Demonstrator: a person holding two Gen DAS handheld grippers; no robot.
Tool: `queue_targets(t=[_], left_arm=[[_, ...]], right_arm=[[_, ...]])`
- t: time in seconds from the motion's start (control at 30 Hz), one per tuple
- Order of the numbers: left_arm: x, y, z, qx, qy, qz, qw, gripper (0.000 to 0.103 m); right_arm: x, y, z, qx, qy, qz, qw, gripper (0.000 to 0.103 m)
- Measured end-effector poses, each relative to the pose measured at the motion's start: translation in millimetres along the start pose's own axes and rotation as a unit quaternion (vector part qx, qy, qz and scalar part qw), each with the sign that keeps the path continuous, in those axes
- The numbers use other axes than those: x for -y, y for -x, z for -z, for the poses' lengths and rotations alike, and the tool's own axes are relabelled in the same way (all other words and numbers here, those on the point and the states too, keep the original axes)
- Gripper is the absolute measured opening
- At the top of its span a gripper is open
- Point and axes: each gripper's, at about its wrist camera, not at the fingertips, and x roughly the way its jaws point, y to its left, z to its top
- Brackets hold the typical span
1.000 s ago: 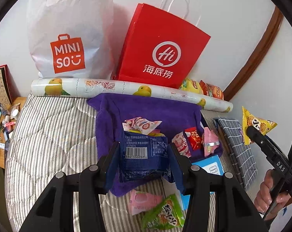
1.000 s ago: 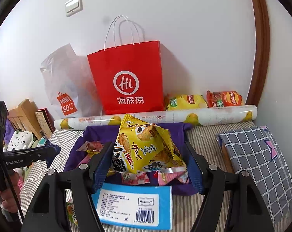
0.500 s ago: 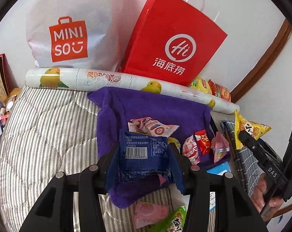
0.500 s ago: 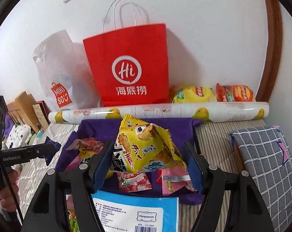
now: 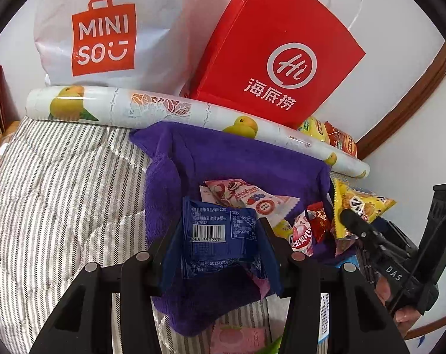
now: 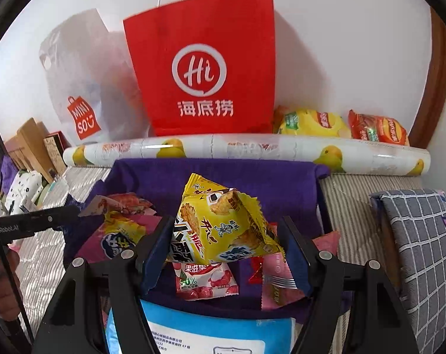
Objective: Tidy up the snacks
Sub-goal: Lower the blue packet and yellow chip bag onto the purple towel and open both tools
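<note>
My left hand-held gripper (image 5: 220, 247) clamps a blue snack packet (image 5: 220, 233) at frame centre over the purple towel (image 5: 231, 159) strewn with snacks; my right hand-held gripper (image 6: 226, 250) pinches a yellow triangular snack bag (image 6: 220, 224) above it

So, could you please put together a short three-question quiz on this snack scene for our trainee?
1. True or false: the left hand-held gripper holds a blue packet.
2. What does the right hand-held gripper hold? A) a red packet B) a yellow triangular packet C) nothing
3. What colour is the towel under the loose snacks?

Key: 1 true; 2 B; 3 purple.
</note>
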Motion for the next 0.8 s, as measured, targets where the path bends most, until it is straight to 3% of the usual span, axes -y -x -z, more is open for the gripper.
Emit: queue_targets(t=[0.8], left_arm=[[-6.3, -26.4, 2.4, -0.027, 0.026, 0.034, 0.9987, 0.049]], right_arm=[[-10.1, -37.1, 6.8, -0.054, 0.030, 0.021, 0.998, 0.071]])
